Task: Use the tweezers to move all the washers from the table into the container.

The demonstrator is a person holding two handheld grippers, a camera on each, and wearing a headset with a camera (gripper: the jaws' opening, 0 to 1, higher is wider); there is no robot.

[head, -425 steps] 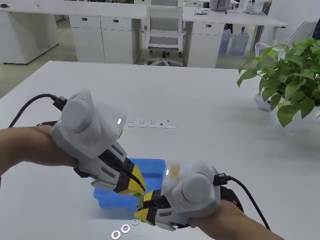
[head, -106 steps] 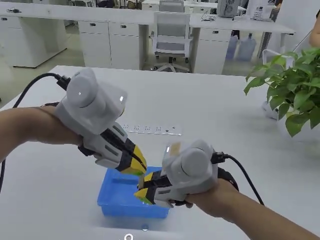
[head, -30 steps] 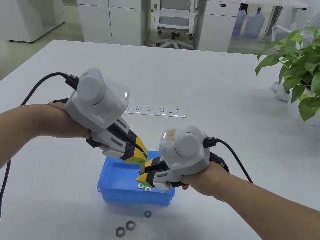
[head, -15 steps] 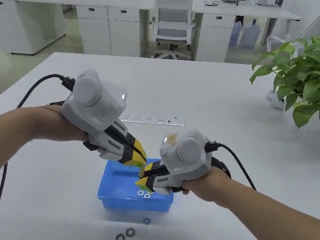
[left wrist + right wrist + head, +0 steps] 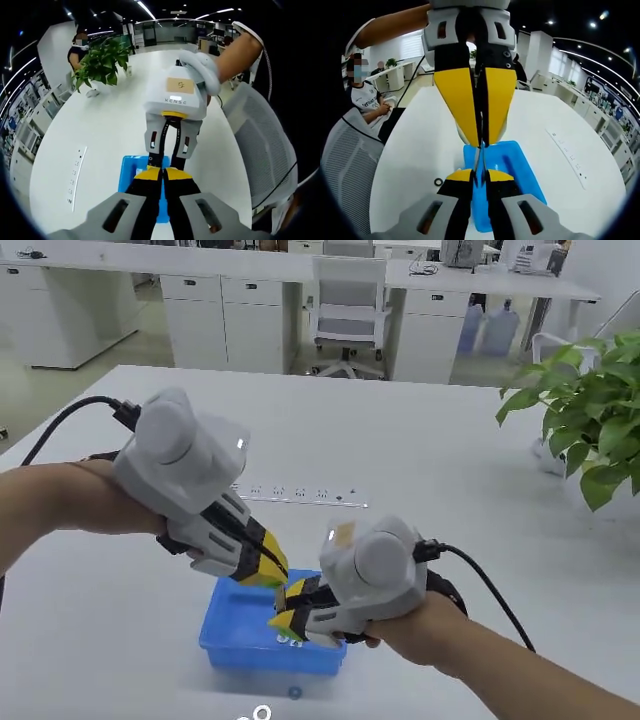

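My right gripper [image 5: 290, 618] has come up off the table, where it sat by the row of washers in front of the container [image 5: 235, 640] fourteen seconds ago. It now carries the tweezers [image 5: 479, 162] over the container's inside. My left gripper [image 5: 272, 572] has drawn in to meet it. Washers [image 5: 291, 638] now lie in the container, where I saw none 3.5 seconds ago.

White table [image 5: 450, 470] bears a blue container [image 5: 250, 655], a washer [image 5: 262, 714], a power strip [image 5: 300, 494], a potted plant [image 5: 585, 430]
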